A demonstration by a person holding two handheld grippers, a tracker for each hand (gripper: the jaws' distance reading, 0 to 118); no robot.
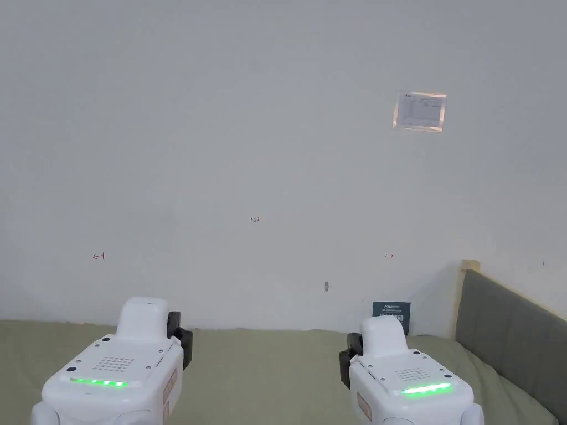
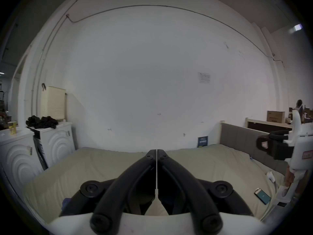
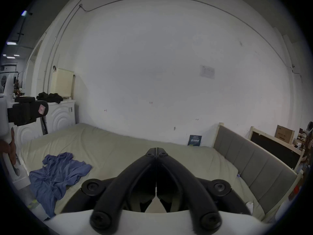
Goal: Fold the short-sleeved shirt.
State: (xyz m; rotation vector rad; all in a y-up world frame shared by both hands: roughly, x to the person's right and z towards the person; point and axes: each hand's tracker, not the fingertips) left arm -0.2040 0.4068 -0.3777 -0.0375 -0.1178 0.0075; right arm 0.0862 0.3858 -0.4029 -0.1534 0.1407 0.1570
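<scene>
Hovering above the bed (image 3: 118, 147), both tools sit idle: left gripper (image 2: 156, 151) and right gripper (image 3: 157, 149) have jaws closed on nothing. One crumpled blue shirt (image 3: 57, 174) lies on the near left. Folding seems unstarted; next, lower, open, spread it flat

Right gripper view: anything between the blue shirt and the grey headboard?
Only bare bedcover lies between the crumpled shirt and the headboard, apart from the shut right gripper raised in front of the camera.
</scene>
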